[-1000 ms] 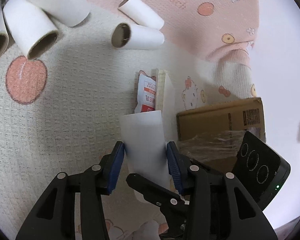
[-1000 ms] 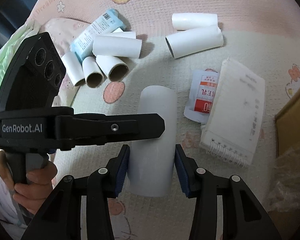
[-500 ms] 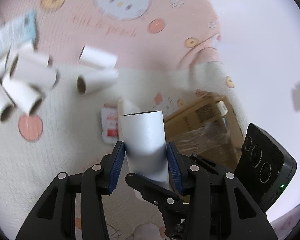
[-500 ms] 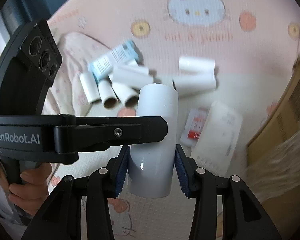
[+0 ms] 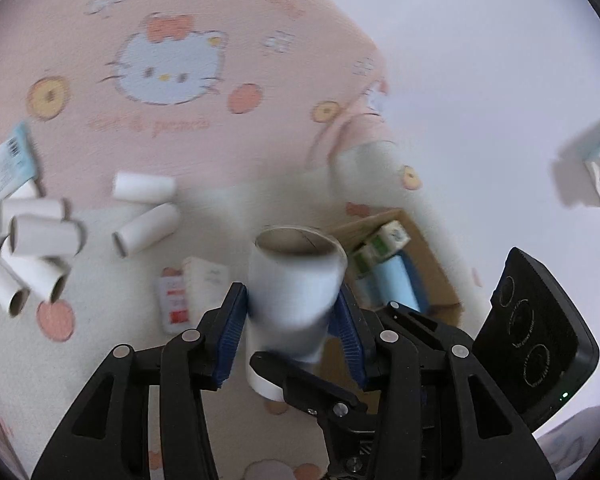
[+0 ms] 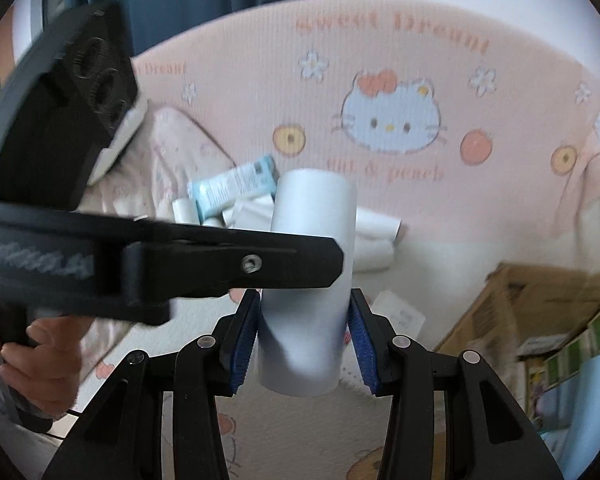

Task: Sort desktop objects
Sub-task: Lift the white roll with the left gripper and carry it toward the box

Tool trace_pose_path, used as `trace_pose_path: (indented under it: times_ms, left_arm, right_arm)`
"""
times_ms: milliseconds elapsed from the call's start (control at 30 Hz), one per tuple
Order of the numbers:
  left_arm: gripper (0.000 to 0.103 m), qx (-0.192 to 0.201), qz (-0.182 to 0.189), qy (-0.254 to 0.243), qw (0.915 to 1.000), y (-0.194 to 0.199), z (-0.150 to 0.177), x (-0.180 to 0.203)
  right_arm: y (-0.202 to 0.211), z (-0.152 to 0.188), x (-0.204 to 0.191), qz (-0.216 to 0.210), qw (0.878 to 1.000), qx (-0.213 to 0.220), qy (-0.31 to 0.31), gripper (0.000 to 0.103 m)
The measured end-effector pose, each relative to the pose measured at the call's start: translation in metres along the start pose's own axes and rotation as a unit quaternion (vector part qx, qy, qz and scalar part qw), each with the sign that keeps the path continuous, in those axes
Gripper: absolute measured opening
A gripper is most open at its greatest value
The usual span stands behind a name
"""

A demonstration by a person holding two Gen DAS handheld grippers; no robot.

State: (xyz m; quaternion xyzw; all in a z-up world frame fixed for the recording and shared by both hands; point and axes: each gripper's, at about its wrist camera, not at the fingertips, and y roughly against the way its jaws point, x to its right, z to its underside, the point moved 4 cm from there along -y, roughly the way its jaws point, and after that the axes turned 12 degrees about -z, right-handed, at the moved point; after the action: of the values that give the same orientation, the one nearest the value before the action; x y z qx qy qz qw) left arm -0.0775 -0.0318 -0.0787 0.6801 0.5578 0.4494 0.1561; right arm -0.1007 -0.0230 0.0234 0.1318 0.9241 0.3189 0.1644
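While a pink blanket (image 5: 172, 20) with a cat print covered the whole surface, a brown cardboard box (image 5: 432, 276) stood open on it at the right, with small green and white packs and a blue thing inside. Above the blanket, one big white tube (image 5: 296, 280) was held in the air by both tools together. The left gripper (image 5: 290, 314) was clamped on its sides with the blue pads (image 5: 232, 320) pressing it, and the hollow end of the tube faced up toward that camera. The right gripper (image 6: 304, 340) was also closed on the same tube (image 6: 312, 264), lower on its body. Far to the left lay a heap of smaller paper rolls (image 5: 32, 252), some touching each other, beside a light blue packet (image 5: 4, 172). Two more rolls (image 5: 146, 208) lay apart from the heap. Near the tube lay a small notebook (image 5: 208, 284), touching a red and white sachet (image 5: 174, 300).
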Motion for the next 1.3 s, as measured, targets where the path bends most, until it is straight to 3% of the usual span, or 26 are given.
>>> trace_pose_path:
  times_ms: [67, 300, 700, 900, 1100, 1300]
  left_arm:
    - [0.048, -0.003, 0.003, -0.014, 0.9999, -0.001, -0.007, 0.014]
    - [0.049, 0.004, 0.013, -0.103, 0.9946, -0.004, -0.031, 0.067]
    - [0.049, -0.013, 0.069, -0.166, 0.9836, -0.034, -0.058, 0.148]
    - [0.048, -0.033, 0.087, -0.178, 0.9797, -0.054, -0.062, 0.178]
    - [0.048, -0.079, 0.107, -0.166, 0.977, -0.081, -0.056, 0.187]
    - [0.049, -0.135, 0.117, -0.119, 0.9766, -0.117, -0.046, 0.183]
  right_arm:
    - [0.006, -0.007, 0.005, 0.021, 1.0, 0.0, 0.002, 0.041]
    - [0.04, -0.029, 0.033, 0.035, 0.999, 0.016, -0.012, 0.04]
    - [0.088, -0.035, 0.09, 0.102, 0.994, 0.024, -0.038, 0.04]
    - [0.105, -0.026, 0.113, 0.123, 0.991, 0.016, -0.054, 0.041]
    - [0.113, -0.005, 0.135, 0.106, 0.991, 0.005, -0.076, 0.041]
    - [0.105, 0.014, 0.158, 0.099, 0.989, -0.052, -0.1, 0.04]
